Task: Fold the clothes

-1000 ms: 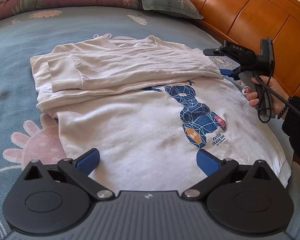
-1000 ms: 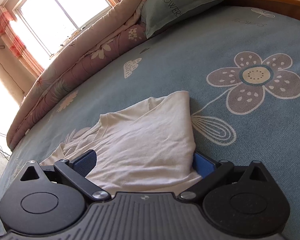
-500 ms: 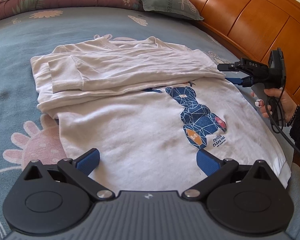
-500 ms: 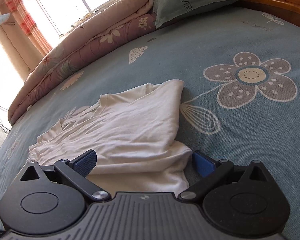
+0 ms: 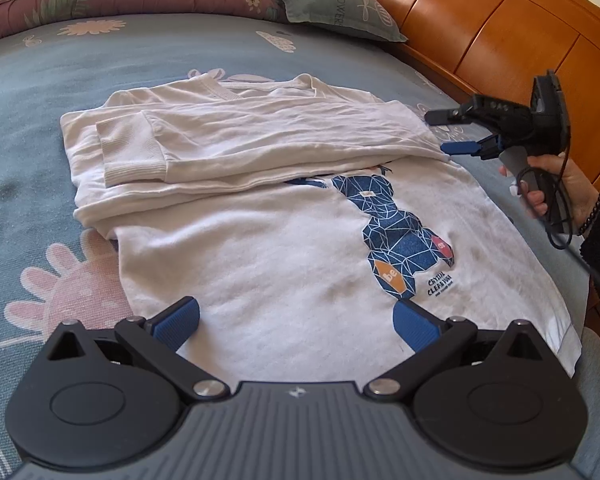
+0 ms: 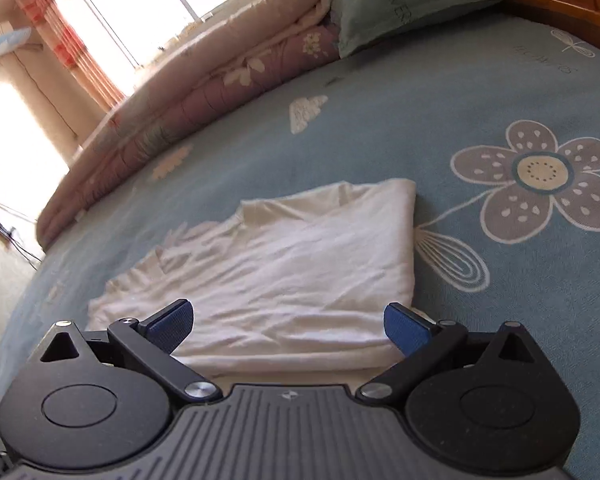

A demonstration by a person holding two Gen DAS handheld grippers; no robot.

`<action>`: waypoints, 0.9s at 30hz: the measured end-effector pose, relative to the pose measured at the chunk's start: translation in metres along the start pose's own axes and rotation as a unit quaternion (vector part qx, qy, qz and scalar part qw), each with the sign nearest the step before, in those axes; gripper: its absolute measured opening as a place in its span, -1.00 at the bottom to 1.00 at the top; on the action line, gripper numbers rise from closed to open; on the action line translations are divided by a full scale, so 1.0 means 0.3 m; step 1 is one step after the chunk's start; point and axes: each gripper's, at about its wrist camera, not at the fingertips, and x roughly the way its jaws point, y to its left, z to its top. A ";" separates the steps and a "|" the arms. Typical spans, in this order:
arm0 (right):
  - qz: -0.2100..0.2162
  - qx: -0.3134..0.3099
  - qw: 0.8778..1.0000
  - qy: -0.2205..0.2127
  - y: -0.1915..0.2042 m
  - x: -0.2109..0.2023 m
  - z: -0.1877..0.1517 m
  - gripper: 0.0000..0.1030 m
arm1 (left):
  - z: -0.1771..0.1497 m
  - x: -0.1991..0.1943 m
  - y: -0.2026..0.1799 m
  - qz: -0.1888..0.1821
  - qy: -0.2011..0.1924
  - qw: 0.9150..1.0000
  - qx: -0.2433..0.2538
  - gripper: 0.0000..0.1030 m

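A: Left wrist view — white shirt [image 5: 300, 248] flat on bed [image 5: 40, 80], sleeves folded across chest; left tongs [image 5: 296, 320] wide, empty, over the hem.

B: Right wrist view — right tongs [image 6: 288, 322] wide, empty, beside the folded shoulder, likely lining up the next fold.

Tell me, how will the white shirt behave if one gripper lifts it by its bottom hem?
The white shirt is thin wrinkled fabric, so it would probably droop and hang limp. The folded sleeve merely rests on top, so it may slide off. It looks light.
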 end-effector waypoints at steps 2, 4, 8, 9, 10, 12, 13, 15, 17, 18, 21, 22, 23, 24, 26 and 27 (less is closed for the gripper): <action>-0.020 -0.011 1.000 -0.009 -0.010 0.050 -0.001 1.00 | 0.001 0.002 -0.002 0.001 0.000 1.000 0.001 0.99; -0.052 -0.002 0.998 -0.029 -0.024 0.082 0.021 1.00 | 0.002 0.002 -0.002 0.002 0.000 1.000 0.001 0.99; -0.080 0.026 0.992 -0.090 -0.007 0.021 0.049 1.00 | 0.002 -0.002 0.002 0.001 0.000 1.000 0.000 0.99; -0.068 0.027 0.992 -0.106 0.006 -0.010 0.045 1.00 | 0.003 -0.003 0.003 0.000 0.000 1.000 -0.001 0.99; -0.044 0.032 0.992 -0.111 0.018 -0.036 0.036 1.00 | 0.003 -0.004 0.005 -0.001 0.000 1.000 -0.002 0.99; 0.003 0.040 0.995 -0.092 0.036 -0.047 0.016 1.00 | 0.003 -0.005 0.006 -0.001 -0.001 1.000 -0.003 0.99; 0.016 0.042 0.996 -0.074 0.041 -0.034 0.006 1.00 | 0.003 -0.006 0.005 0.000 -0.001 1.000 -0.003 0.99; 0.007 0.038 0.998 -0.041 0.038 0.022 -0.011 1.00 | 0.004 -0.005 0.003 0.002 0.000 1.000 -0.003 0.99; -0.010 0.026 0.998 -0.052 0.021 0.049 -0.017 0.99 | 0.004 -0.004 0.001 0.003 0.000 1.000 -0.002 0.99; -0.023 0.027 0.997 -0.062 0.017 0.048 -0.014 0.99 | 0.005 -0.006 0.002 0.003 -0.001 1.000 -0.002 0.99; -0.044 0.052 0.993 -0.093 0.013 0.008 0.009 1.00 | 0.007 -0.010 0.016 0.000 -0.003 1.000 -0.006 0.99; -0.023 0.057 0.993 -0.097 0.012 0.002 0.019 1.00 | 0.007 -0.010 0.020 -0.001 -0.003 1.000 -0.009 0.99; -0.002 0.063 0.993 -0.102 0.011 -0.004 0.029 1.00 | 0.008 -0.010 0.024 -0.002 -0.004 1.000 -0.010 0.99; 0.014 0.064 0.992 -0.105 0.014 -0.003 0.040 1.00 | 0.008 -0.010 0.025 -0.002 -0.004 1.000 -0.011 0.99; 0.013 0.056 0.993 -0.102 0.021 0.040 0.060 1.00 | 0.008 -0.009 0.022 0.000 -0.003 1.000 -0.009 0.99; 0.001 0.057 0.994 -0.089 0.013 0.078 0.064 1.00 | 0.008 -0.009 0.021 0.000 -0.003 1.000 -0.008 0.99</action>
